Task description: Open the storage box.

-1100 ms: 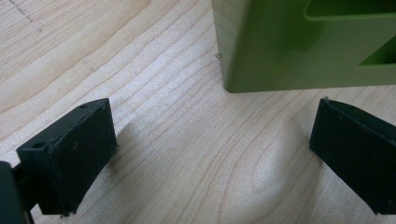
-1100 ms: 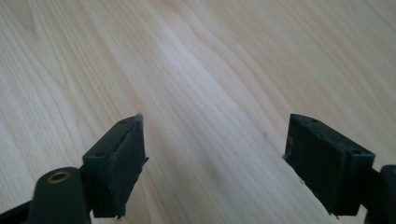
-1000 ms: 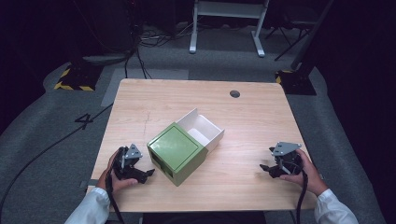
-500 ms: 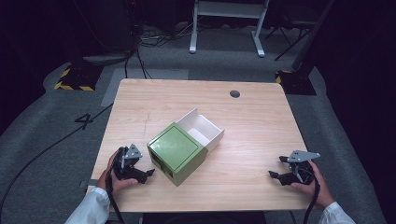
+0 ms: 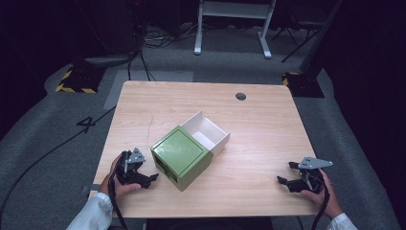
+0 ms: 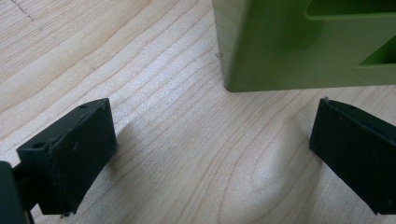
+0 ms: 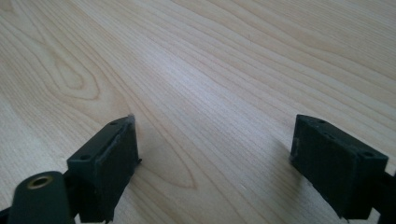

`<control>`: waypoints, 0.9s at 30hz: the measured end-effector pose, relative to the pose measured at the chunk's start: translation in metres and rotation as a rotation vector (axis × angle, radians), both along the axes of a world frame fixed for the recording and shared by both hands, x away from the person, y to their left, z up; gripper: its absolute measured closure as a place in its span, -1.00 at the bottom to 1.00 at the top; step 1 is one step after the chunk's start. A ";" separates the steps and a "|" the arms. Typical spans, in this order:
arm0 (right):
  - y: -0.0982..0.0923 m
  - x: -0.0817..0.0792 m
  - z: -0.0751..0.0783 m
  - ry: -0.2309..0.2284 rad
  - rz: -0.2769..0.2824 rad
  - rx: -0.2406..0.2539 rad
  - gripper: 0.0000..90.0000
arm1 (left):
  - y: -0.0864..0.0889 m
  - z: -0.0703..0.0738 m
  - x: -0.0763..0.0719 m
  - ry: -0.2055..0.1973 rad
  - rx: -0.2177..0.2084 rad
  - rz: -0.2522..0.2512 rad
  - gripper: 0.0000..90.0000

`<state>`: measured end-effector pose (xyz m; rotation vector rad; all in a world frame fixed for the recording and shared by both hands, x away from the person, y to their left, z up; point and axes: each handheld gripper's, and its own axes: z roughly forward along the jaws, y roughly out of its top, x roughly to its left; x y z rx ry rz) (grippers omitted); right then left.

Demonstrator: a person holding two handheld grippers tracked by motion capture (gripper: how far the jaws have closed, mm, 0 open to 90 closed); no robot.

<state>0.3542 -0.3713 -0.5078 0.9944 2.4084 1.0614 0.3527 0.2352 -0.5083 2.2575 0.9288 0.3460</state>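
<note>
Opening jaws: the right gripper (image 5: 289, 181) has just been spreading its jaws and now stands wide apart, nothing between them but bare wood grain in the right gripper view (image 7: 210, 154).
Right hand: compared with a second ago it has slid out toward the near right corner of the table (image 5: 268, 134) and settled low there, well apart from the box.
Left gripper: released too, its jaws (image 6: 205, 154) stand open and empty, aimed at the near corner of the green box (image 6: 299, 42); it sits just beside the box (image 5: 146, 178), not touching it, in the same spot as before.
Green box: near the middle of the table, a little toward the left hand (image 5: 181, 155), turned cornerwise.
White drawer: pulled partway out of the far side (image 5: 208, 134), open and apparently empty; it looks no different from a second ago.
Reading: with both hands free and the right one backed off, the drawer pull looks done or paused; a push to close it is a likely next step.
Around: a dark round grommet (image 5: 241, 96) sits near the far edge, well clear.
In the way: nothing lies between either gripper and the box.
</note>
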 end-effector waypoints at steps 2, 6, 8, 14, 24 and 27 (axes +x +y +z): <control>0.000 0.000 0.000 0.000 0.000 0.000 -0.67 | 0.000 0.000 0.000 0.002 -0.002 0.001 -0.98; 0.000 0.000 0.000 0.001 -0.002 0.000 -0.67 | 0.001 0.000 -0.001 0.002 -0.002 0.002 -0.98; 0.000 0.000 0.000 0.001 -0.002 0.000 -0.67 | 0.001 0.000 -0.001 -0.001 0.000 0.000 -0.98; 0.000 0.000 0.000 0.001 -0.002 0.001 -0.67 | 0.001 0.000 -0.001 0.001 -0.002 -0.001 -0.99; 0.000 0.000 0.000 -0.001 -0.001 0.000 -0.66 | 0.001 0.000 -0.001 0.003 -0.002 -0.003 -0.99; 0.000 0.000 0.000 -0.001 -0.001 0.000 -0.66 | 0.001 0.000 -0.001 0.003 -0.002 -0.003 -0.99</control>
